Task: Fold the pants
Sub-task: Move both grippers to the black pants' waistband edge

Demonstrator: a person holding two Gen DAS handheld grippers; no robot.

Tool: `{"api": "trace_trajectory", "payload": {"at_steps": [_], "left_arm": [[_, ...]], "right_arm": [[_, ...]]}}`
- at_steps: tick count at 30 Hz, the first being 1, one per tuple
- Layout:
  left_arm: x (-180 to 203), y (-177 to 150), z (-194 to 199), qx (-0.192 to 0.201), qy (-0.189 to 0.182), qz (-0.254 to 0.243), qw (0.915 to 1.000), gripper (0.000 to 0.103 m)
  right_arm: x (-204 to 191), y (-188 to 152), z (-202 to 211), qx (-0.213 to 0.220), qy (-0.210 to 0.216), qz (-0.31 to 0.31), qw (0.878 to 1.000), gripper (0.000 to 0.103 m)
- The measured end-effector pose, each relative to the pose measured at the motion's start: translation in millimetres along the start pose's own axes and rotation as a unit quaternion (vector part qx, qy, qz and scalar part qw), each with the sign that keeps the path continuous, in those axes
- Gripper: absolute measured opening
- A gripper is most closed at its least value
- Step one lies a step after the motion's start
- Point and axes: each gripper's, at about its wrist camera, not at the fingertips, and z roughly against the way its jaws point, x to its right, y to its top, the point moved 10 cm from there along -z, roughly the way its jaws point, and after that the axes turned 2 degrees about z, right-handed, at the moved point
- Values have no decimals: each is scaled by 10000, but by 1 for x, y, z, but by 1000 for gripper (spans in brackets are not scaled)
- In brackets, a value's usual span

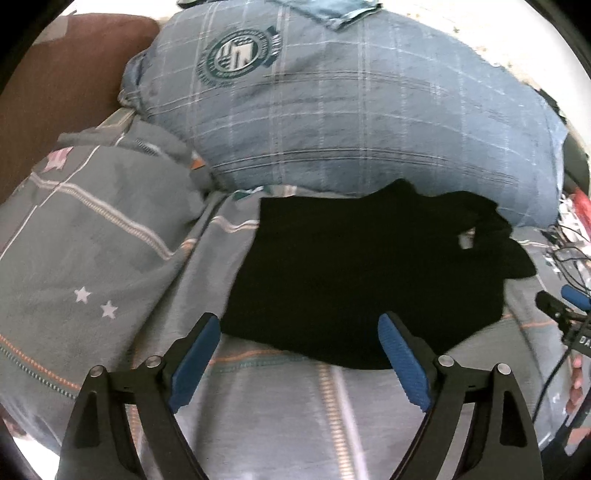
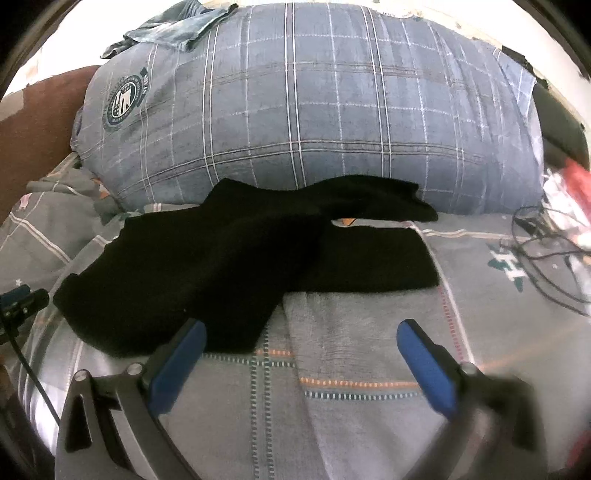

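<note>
Black pants [image 1: 365, 273] lie on a grey patterned bed cover [image 1: 288, 406], folded over, with parts spread toward the pillow. In the right wrist view the pants [image 2: 207, 266] stretch from lower left to a leg part at the right. My left gripper [image 1: 299, 325] is open, its blue pads either side of the pants' near edge, just above it. My right gripper [image 2: 301, 332] is open and empty over the bed cover [image 2: 351, 350], its left fingertip [image 2: 192, 332] at the pants' near edge. The right gripper also shows at the left wrist view's right edge [image 1: 557, 302].
A large blue plaid pillow [image 1: 351, 118] lies behind the pants, also in the right wrist view [image 2: 314, 110]. A blue cloth [image 2: 173, 26] rests on top of it. Cables and clutter [image 2: 546, 236] lie at the right. A brown headboard [image 1: 55, 92] stands at the left.
</note>
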Motion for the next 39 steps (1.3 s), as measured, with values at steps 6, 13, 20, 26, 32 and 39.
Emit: {"api": "trace_trajectory", "payload": {"at_steps": [6, 13, 20, 26, 32, 39], "left_arm": [[15, -2, 5, -40, -255, -21, 9997, 96], [17, 0, -3, -131, -248, -28, 9996, 96], [9, 0, -9, -172, -181, 102, 9996, 96], [-13, -12, -22, -333, -191, 564, 9977, 96], [-28, -19, -36, -451, -242, 878, 9948, 96], [-31, -8, -69, -548, -356, 1211, 9905, 96]], "right_arm": [[0, 0, 5, -3, 12, 11, 10000, 103], [3, 1, 6, 1, -26, -12, 10000, 103], [10, -1, 2, -11, 0, -137, 9999, 103], [21, -8, -7, -61, 88, -335, 9994, 102], [35, -20, -21, -260, 361, -731, 9963, 101], [47, -23, -40, -331, 455, -966, 9937, 99]]}}
